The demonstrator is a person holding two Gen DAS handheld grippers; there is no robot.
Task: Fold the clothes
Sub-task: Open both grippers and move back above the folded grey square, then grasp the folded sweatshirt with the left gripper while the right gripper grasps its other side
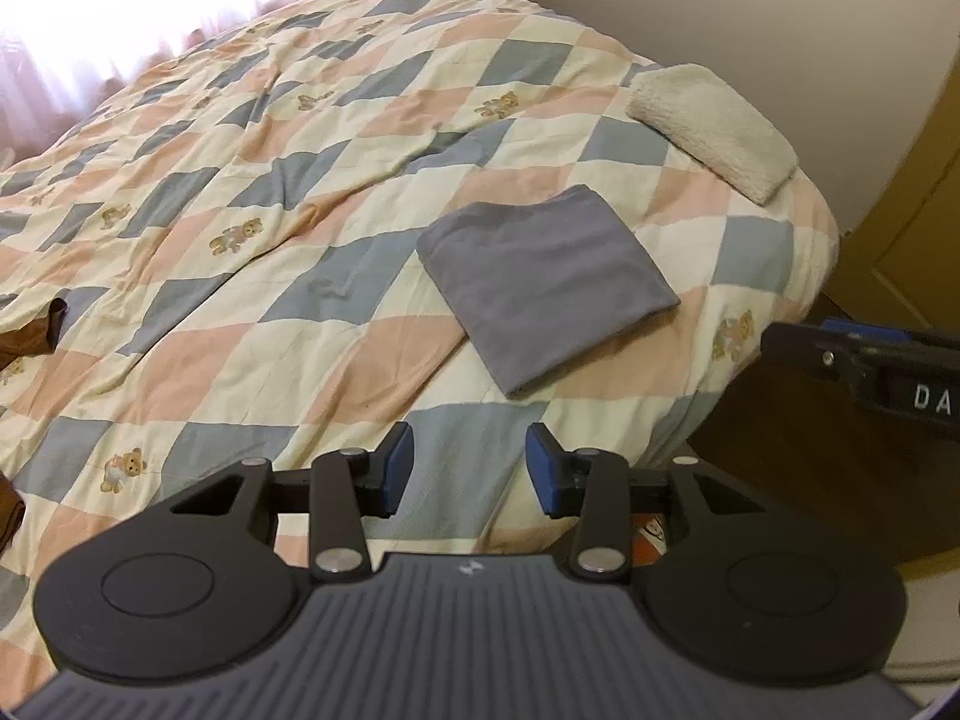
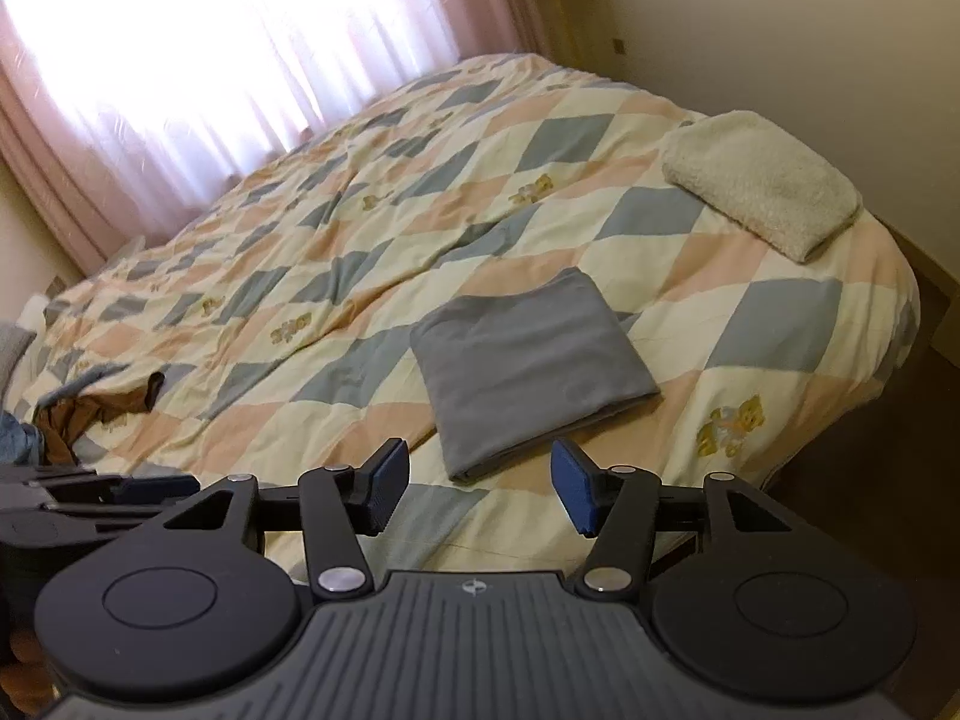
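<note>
A folded grey garment [image 1: 543,294] [image 2: 531,369] lies flat on the checked quilt [image 1: 252,252] [image 2: 312,276] near the bed's front right corner. A folded cream fleece [image 1: 714,129] [image 2: 762,183] rests beyond it at the far right corner. A crumpled brown garment [image 1: 27,339] [image 2: 90,411] lies at the left side of the bed. My left gripper [image 1: 470,468] hovers open in front of the grey garment, holding nothing. My right gripper [image 2: 476,483] is open just short of the garment's near edge, empty too. The right gripper's side [image 1: 864,363] shows at the right edge of the left wrist view.
The bed's right edge drops to a dark wooden floor [image 1: 798,468] [image 2: 870,480]. Bright pink curtains [image 2: 210,48] hang behind the bed. A wall [image 2: 750,18] runs along the far right, with a wooden door [image 1: 918,228] nearby. A blue fabric piece [image 2: 12,441] lies at the far left.
</note>
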